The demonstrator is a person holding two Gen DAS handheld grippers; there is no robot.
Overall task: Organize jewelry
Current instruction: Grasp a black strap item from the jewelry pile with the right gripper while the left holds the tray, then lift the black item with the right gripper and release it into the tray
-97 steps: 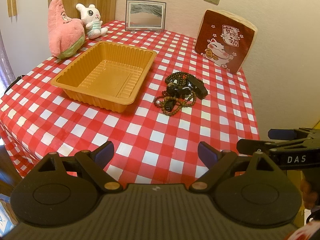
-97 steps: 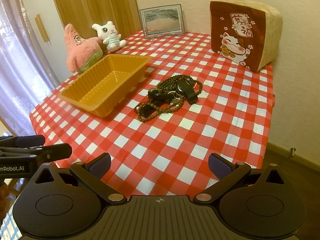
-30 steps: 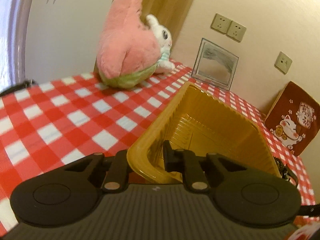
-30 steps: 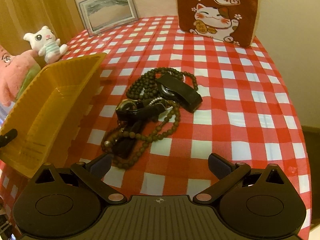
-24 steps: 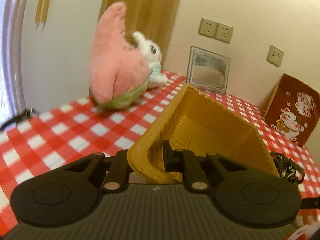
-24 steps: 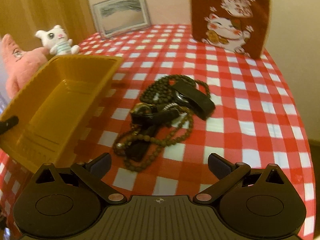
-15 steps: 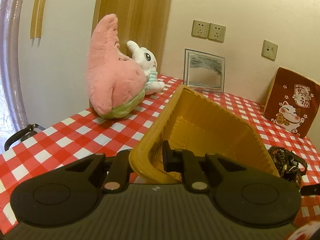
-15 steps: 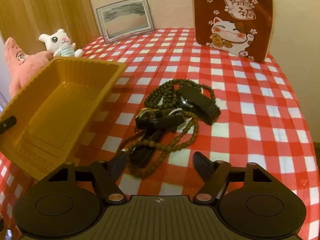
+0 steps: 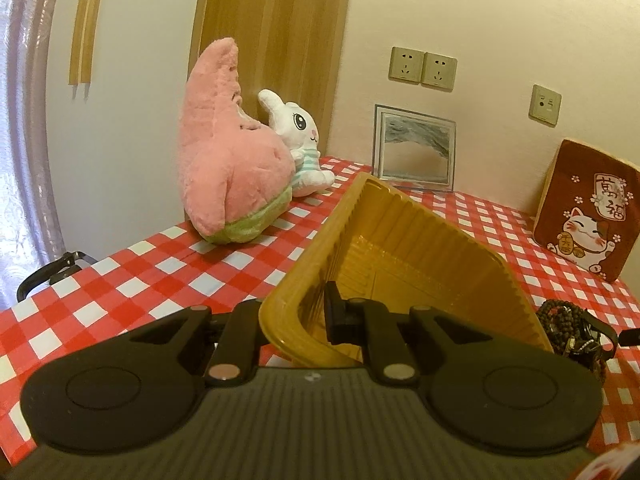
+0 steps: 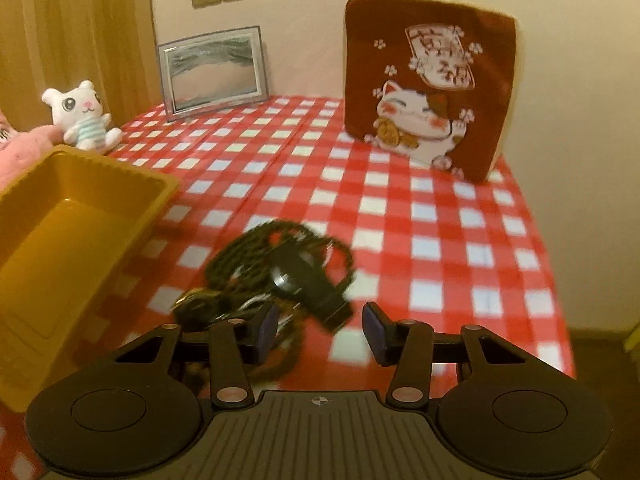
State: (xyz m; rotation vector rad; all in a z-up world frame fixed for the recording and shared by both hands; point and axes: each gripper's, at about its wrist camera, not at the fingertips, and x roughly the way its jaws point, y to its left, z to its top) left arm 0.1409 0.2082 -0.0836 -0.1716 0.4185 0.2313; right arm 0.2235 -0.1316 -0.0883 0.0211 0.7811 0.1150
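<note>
Left wrist view. Pink star-shaped plush toy [image 9: 228, 168] upper left, a white plush rabbit [image 9: 300, 140] leaning just beside it on the bench [image 9: 120, 280] with its red-and-white checked cloth. Centre: the left gripper [image 9: 296, 316] is clenched on the near rim of the amber ribbed plastic tray [image 9: 420, 248], one finger inside the wall, one outside; the tray sits tilted, near end raised. Right edge: tangle of dark bead strands and black straps [image 9: 572, 328], just past the tray's right wall.

Right wrist view. Tray at left. Jewelry pile lower centre, blurred, lying on the cloth. The right gripper [image 10: 318, 330] hovers over its near edge, jaws just been closing, pads part-way apart; a black strap end shows between them, ungripped. Brown lucky-cat cushion [image 10: 428, 92] upper right.
</note>
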